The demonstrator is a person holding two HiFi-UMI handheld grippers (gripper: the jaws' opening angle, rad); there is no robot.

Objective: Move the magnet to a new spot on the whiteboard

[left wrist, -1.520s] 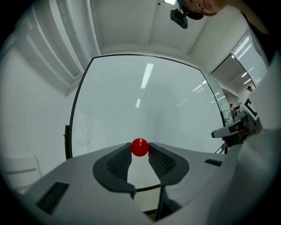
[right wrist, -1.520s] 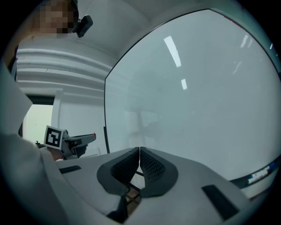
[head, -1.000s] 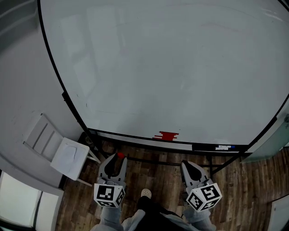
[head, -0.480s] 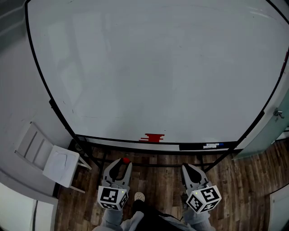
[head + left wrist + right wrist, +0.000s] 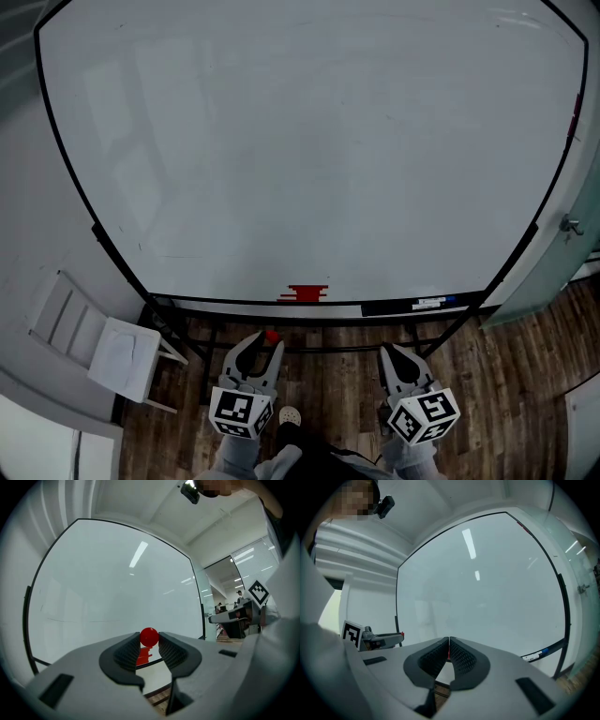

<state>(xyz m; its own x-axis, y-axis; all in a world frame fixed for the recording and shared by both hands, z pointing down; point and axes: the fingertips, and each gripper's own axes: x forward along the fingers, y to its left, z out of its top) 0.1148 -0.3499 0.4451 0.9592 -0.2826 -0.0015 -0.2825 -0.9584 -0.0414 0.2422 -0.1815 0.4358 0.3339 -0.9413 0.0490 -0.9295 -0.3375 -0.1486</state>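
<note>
While hovering near the lower edge of the whiteboard (image 5: 309,141), pinches the red magnet (image 5: 149,636) at the tips of the left hand-held gripper (image 5: 149,640), off the board. Shows the right hand-held gripper (image 5: 448,645) pressed together, nothing between. Cannot identify the red block (image 5: 307,293) on the whiteboard's ledge (image 5: 394,307); partly hidden behind the left jaws.

Whiteboard (image 5: 309,141), red block (image 5: 307,293) and marker (image 5: 433,302) on its ledge (image 5: 234,303), white chair (image 5: 122,352) on wooden floor (image 5: 511,375)

txt: none legible | pen (image 5: 433,302) at whiteboard (image 5: 300,141) base: print too small
</note>
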